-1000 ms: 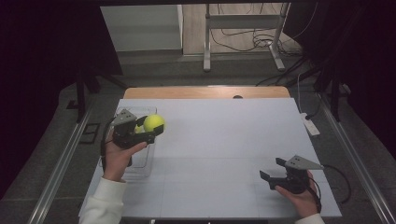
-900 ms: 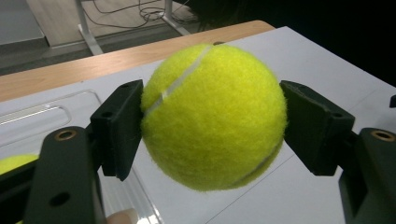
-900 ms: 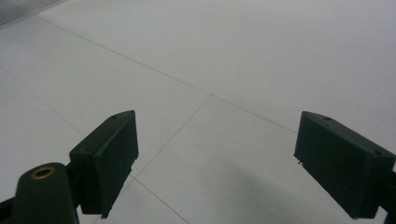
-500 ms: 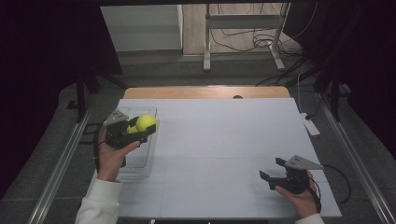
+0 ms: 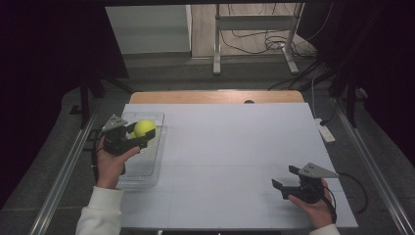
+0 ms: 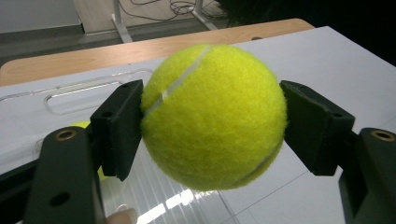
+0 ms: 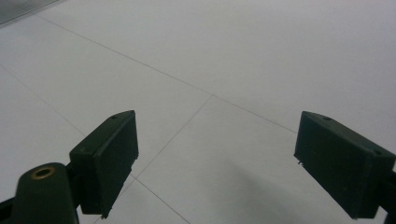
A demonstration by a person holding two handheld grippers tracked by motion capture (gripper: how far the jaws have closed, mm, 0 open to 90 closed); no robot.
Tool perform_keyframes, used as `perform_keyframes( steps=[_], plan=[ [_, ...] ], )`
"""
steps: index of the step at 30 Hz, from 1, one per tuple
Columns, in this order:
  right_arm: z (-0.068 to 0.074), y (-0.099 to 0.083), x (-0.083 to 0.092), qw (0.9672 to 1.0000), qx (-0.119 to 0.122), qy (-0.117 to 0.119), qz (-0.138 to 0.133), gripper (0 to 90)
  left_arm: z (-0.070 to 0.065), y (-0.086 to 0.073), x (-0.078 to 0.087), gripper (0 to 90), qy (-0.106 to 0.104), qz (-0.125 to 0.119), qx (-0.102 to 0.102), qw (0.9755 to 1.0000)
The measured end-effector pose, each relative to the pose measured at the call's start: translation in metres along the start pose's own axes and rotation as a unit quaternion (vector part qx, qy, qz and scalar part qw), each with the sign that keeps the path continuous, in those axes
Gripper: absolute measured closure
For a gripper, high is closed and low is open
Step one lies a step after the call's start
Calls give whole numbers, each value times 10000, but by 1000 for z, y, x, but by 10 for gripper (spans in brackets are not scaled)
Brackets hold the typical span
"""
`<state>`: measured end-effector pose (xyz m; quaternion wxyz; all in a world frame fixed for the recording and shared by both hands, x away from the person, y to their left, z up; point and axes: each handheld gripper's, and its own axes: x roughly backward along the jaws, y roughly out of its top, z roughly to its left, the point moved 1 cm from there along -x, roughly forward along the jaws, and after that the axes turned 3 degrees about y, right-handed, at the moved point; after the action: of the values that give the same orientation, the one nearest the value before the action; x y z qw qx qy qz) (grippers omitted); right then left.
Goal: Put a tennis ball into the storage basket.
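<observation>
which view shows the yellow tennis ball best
The left gripper view: the fuzzy yellow tennis ball appears large, clamped between the left gripper pads, white seam visible. The high view shows it small, above the clear plastic bin. The right gripper view faces bare table.

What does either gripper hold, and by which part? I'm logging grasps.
The left gripper clamps a tennis ball across its middle; the right gripper holds nothing.

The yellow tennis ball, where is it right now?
The tennis ball sits at the table's left side in the high view, clamped in the left hand-held gripper, above the clear plastic bin.
</observation>
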<state>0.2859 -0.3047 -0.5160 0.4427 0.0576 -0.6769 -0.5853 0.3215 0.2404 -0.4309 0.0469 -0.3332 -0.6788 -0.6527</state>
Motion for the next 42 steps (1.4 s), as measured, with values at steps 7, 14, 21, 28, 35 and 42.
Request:
perform_keyframes(
  steps=[7,14,21,28,35,42],
  plan=[
    [0,0,0,10000,8,-4,9,137,6,-3,0,270,121,61,18,9999],
    [-1,0,0,10000,7,-11,7,137,14,-7,0,270,284,179,46,9994],
    [0,0,0,10000,8,-13,10,137,19,-10,1,270,370,268,60,9989],
    [0,0,0,10000,11,-6,12,137,26,-14,-1,270,486,405,95,9980],
    [0,0,-1,10000,11,-10,22,137,29,-17,-4,270,637,568,53,9963],
    [0,0,-1,10000,22,-21,29,137,34,-22,-8,270,726,768,56,9944]
  ],
)
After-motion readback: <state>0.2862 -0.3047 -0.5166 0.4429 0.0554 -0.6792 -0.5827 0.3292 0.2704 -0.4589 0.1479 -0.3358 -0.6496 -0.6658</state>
